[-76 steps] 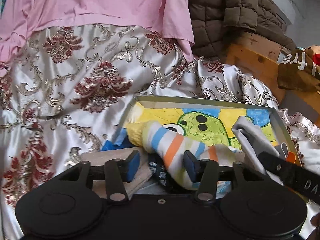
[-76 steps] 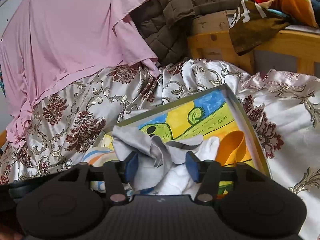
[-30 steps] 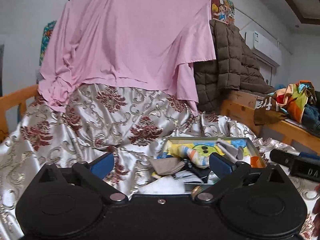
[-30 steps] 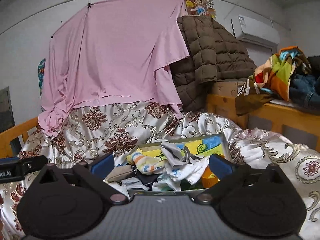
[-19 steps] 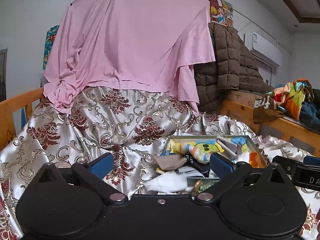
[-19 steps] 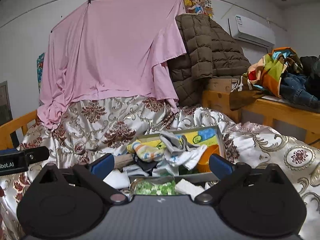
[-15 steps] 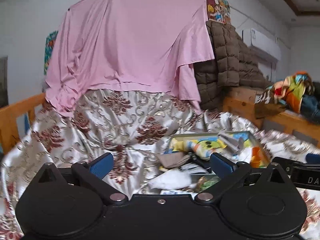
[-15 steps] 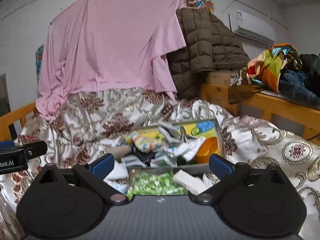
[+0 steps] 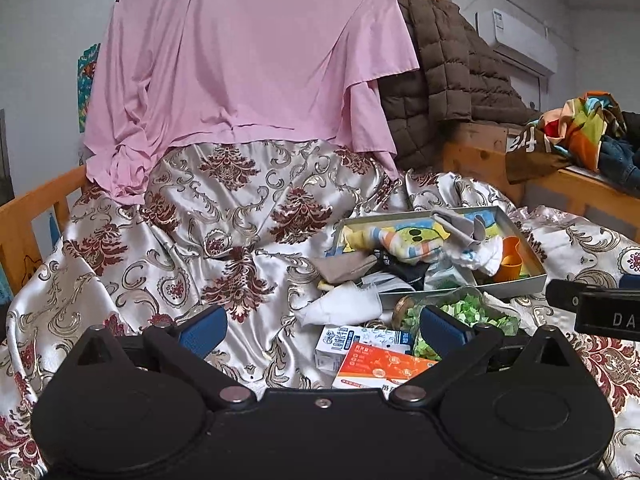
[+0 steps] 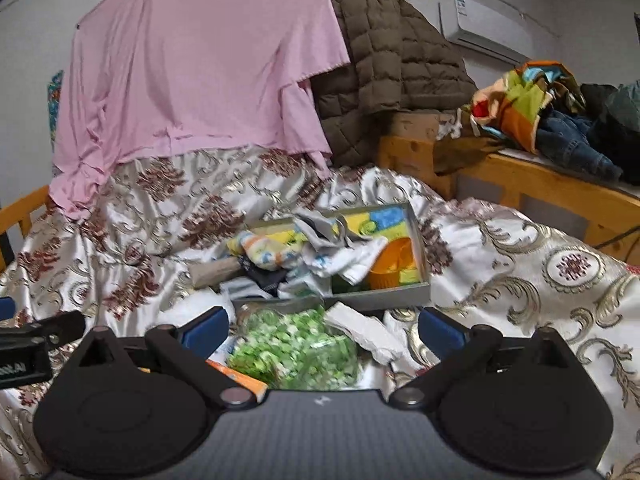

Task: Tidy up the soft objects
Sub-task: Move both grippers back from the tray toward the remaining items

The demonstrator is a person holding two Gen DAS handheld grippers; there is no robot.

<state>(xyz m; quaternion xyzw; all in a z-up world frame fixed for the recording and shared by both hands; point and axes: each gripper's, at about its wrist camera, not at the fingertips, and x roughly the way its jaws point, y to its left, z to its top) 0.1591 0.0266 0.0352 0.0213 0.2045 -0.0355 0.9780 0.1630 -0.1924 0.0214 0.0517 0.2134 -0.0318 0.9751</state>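
Note:
A shallow grey tray [image 9: 516, 283] [image 10: 384, 296] with a colourful cartoon bottom lies on the patterned bedspread. In it are piled a striped sock [image 9: 404, 242] [image 10: 264, 252], a grey cloth [image 9: 460, 226] [image 10: 320, 232], a white sock [image 9: 482, 258] [image 10: 352, 260], dark socks [image 9: 400, 268] and an orange cup [image 9: 510, 258] [image 10: 390, 264]. A tan sock [image 9: 344, 268] [image 10: 216, 270] hangs over the tray's left edge. A white cloth [image 9: 344, 306] lies just in front. My left gripper [image 9: 322, 330] and right gripper [image 10: 322, 328] are both open wide and empty, held back from the tray.
A clear bag of green pieces [image 9: 464, 312] [image 10: 296, 348], a white carton [image 9: 360, 344] and an orange box [image 9: 380, 368] lie in front of the tray. A pink sheet [image 9: 248, 60] and brown quilted jacket [image 9: 444, 76] hang behind. Wooden bed rails [image 10: 552, 188] with piled clothes stand at right.
Both grippers let go of the socks and opened wide, then pulled back and up from the tray. The bag of green pieces and boxes came into view in front.

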